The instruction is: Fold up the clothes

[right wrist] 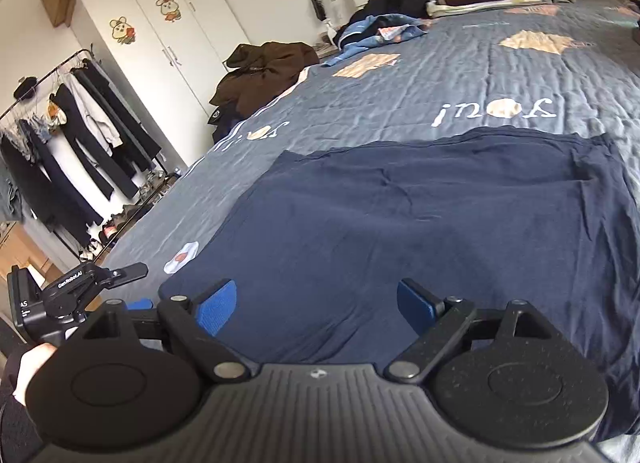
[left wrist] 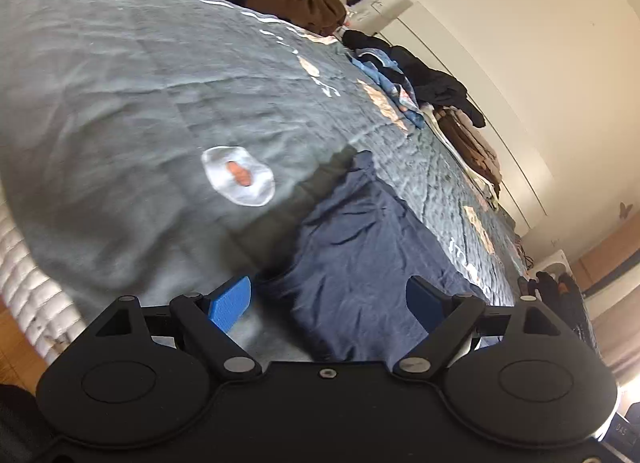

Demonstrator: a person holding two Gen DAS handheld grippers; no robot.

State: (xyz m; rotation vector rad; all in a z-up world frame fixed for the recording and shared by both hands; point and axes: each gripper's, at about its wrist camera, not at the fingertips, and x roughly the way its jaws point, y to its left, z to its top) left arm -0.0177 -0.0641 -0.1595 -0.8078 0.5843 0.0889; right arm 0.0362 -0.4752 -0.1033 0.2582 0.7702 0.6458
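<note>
Both grippers, left (left wrist: 328, 299) and right (right wrist: 316, 303), spread empty over a limp navy garment (right wrist: 400, 223) at frame centre; light, best pinched at an edge.

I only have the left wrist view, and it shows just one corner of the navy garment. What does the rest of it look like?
Observer: From the right wrist view, the navy garment lies spread flat across the grey quilt, with light creases.
Operator: Is the right hand-held gripper holding it?
Observer: No, the right hand-held gripper is open above the near edge, with nothing between its fingers.
Operator: Where is my left hand-held gripper relative to it?
Observer: The left hand-held gripper shows at the garment's left near corner, off its edge.
Operator: Anything beyond the bed on that side?
Observer: A clothes rack with hanging dark clothes stands by a white wardrobe.
</note>
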